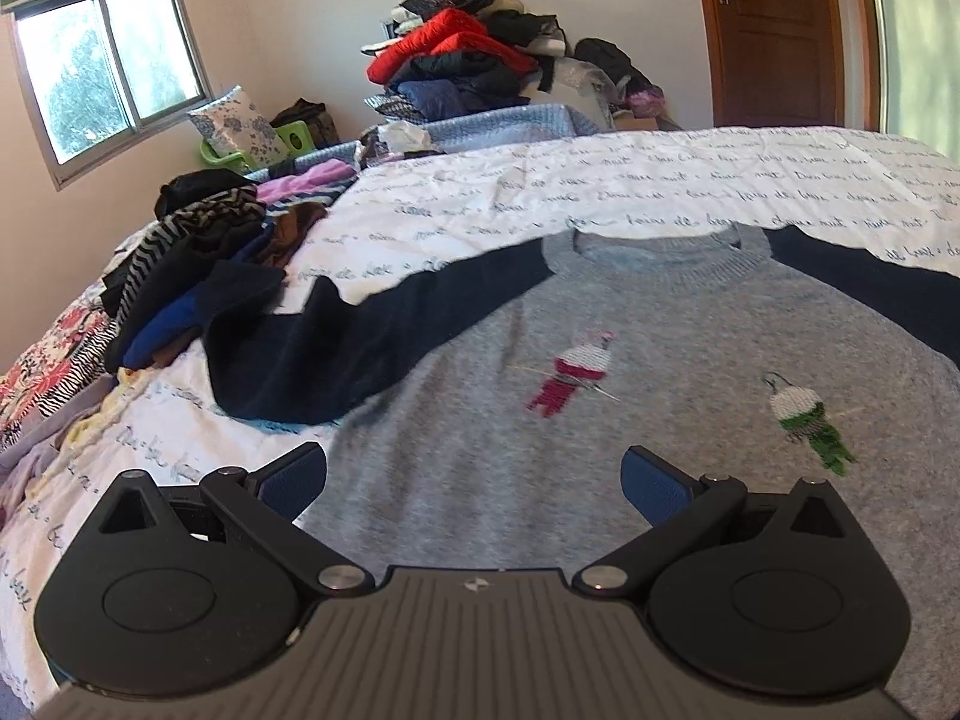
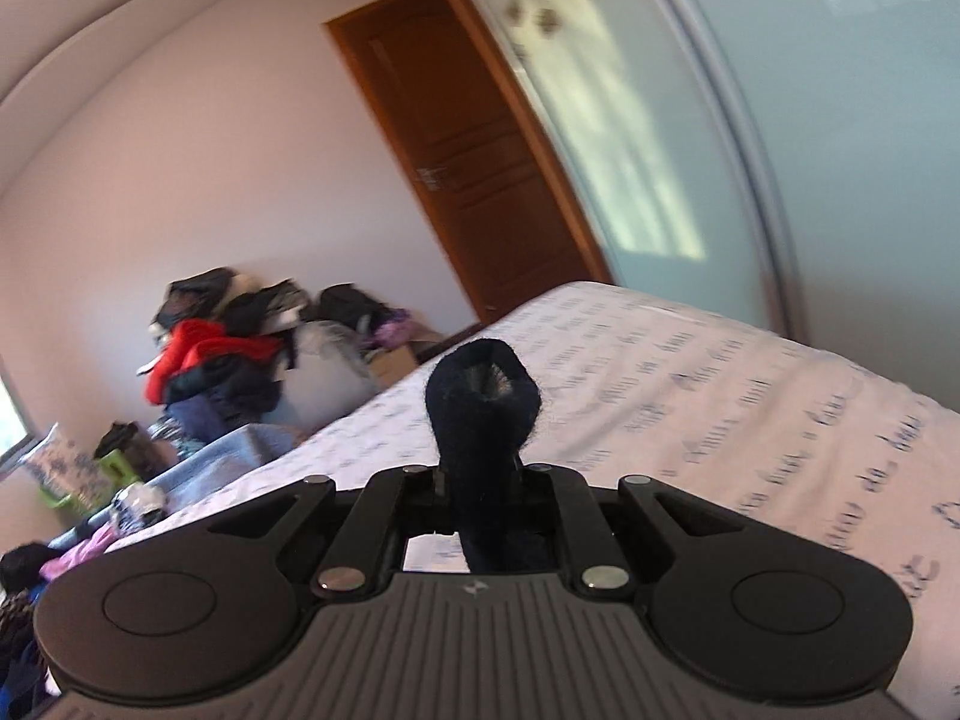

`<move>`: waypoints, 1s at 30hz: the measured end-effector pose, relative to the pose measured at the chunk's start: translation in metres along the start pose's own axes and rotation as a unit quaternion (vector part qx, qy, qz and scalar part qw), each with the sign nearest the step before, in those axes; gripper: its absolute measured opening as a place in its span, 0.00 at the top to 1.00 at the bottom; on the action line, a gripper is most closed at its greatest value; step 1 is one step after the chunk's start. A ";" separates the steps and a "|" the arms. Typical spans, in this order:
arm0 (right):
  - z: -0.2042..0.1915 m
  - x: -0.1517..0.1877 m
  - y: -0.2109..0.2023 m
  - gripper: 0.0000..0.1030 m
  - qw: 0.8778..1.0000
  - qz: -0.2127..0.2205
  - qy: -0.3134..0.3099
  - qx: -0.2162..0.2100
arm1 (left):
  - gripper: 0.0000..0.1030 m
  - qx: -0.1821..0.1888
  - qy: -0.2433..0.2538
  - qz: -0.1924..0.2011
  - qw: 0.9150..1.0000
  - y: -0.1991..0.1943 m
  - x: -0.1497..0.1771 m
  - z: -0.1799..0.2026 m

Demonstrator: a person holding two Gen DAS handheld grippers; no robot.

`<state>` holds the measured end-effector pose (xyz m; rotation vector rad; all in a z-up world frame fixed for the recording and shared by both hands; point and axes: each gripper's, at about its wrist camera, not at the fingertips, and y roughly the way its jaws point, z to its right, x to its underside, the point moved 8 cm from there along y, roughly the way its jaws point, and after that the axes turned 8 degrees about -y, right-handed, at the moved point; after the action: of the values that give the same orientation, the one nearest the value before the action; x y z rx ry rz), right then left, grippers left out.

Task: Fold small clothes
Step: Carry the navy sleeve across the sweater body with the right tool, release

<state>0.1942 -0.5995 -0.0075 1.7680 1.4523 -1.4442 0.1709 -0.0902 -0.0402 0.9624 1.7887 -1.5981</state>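
Observation:
A small grey sweater (image 1: pixel 600 420) with dark navy sleeves and two embroidered figures lies flat, front up, on the white bedsheet (image 1: pixel 600 180). Its left sleeve (image 1: pixel 312 354) is bent inward beside the body. My left gripper (image 1: pixel 474 483) is open and empty, hovering over the sweater's lower hem area. My right gripper (image 2: pixel 480 468) is shut on the dark navy sleeve cuff (image 2: pixel 483 402), which sticks up between the fingers, lifted above the bed (image 2: pixel 720 396).
A pile of loose clothes (image 1: pixel 204 264) lies on the bed to the left. A tall heap of clothes (image 1: pixel 474 54) stands at the far wall, also in the right wrist view (image 2: pixel 222 348). A wooden door (image 1: pixel 774 30) is at the back right.

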 end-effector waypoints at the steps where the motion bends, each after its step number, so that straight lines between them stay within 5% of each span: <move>1: -0.016 -0.002 0.001 0.91 1.000 0.001 -0.011 -0.009 | 0.00 -0.003 -0.003 0.003 1.000 0.001 -0.003 -0.007; 15: -0.253 0.034 0.020 0.91 0.977 -0.038 -0.137 -0.160 | 0.00 -0.042 -0.051 0.013 0.998 0.012 -0.012 -0.099; 30: -0.442 0.196 0.058 0.91 0.920 -0.136 -0.292 -0.224 | 0.00 -0.074 -0.071 0.003 0.995 0.017 -0.004 -0.147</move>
<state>0.4219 -0.1700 -0.0376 0.7887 1.5580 -1.4458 0.1957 0.0552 -0.0259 0.7670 1.7763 -1.4684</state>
